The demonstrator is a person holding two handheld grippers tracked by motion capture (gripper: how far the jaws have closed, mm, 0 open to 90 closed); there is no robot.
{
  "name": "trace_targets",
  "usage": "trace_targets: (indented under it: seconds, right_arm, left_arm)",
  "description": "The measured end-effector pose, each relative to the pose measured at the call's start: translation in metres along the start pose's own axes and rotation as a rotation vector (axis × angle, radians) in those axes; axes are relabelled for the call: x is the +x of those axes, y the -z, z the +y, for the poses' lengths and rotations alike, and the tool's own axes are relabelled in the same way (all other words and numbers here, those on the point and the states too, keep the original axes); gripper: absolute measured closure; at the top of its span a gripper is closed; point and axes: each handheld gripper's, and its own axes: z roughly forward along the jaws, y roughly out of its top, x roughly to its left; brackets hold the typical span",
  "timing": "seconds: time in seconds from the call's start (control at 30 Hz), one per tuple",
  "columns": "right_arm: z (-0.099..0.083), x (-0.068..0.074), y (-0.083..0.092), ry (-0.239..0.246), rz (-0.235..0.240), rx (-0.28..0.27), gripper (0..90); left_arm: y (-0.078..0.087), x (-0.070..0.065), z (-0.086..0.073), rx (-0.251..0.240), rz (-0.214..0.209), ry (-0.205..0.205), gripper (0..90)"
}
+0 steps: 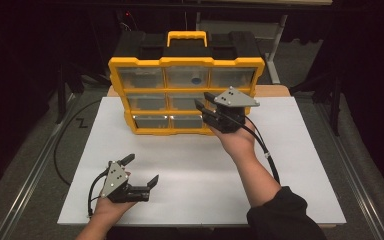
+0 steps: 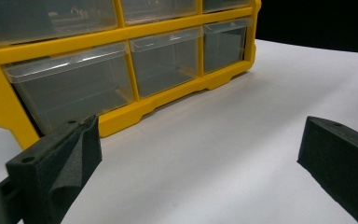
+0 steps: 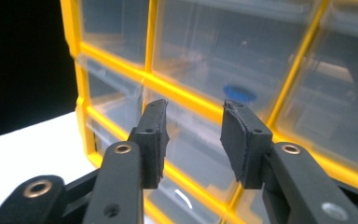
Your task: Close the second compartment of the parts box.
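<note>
A yellow drawer cabinet (image 1: 186, 95) stands at twelve o'clock on our white table (image 1: 290, 165). Our right gripper (image 1: 203, 107), jaws partly apart and empty, sits before its right-hand drawers. Our left gripper (image 1: 141, 170), at seven o'clock, gapes wide, holding nothing.

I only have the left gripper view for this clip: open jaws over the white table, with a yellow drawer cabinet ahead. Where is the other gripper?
Observer: The right gripper is held at the front of the drawer cabinet, by the right side of its middle row.
Operator: Is it gripping a drawer?
Observer: No. In the right gripper view its jaws stand apart with nothing between them.
Operator: Is there anything in the drawers?
Observer: A small blue thing lies in the top middle drawer. I cannot tell what it is.
</note>
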Motion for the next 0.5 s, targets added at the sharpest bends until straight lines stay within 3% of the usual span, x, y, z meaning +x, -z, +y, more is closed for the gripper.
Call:
trace_targets:
  seconds: [0.5]
  right_arm:
    - [-0.058,-0.005,0.034,-0.047,0.019,0.062,42.5]
  left_arm:
    - [-0.001,0.000,-0.001,0.009,0.008,-0.005,0.1]
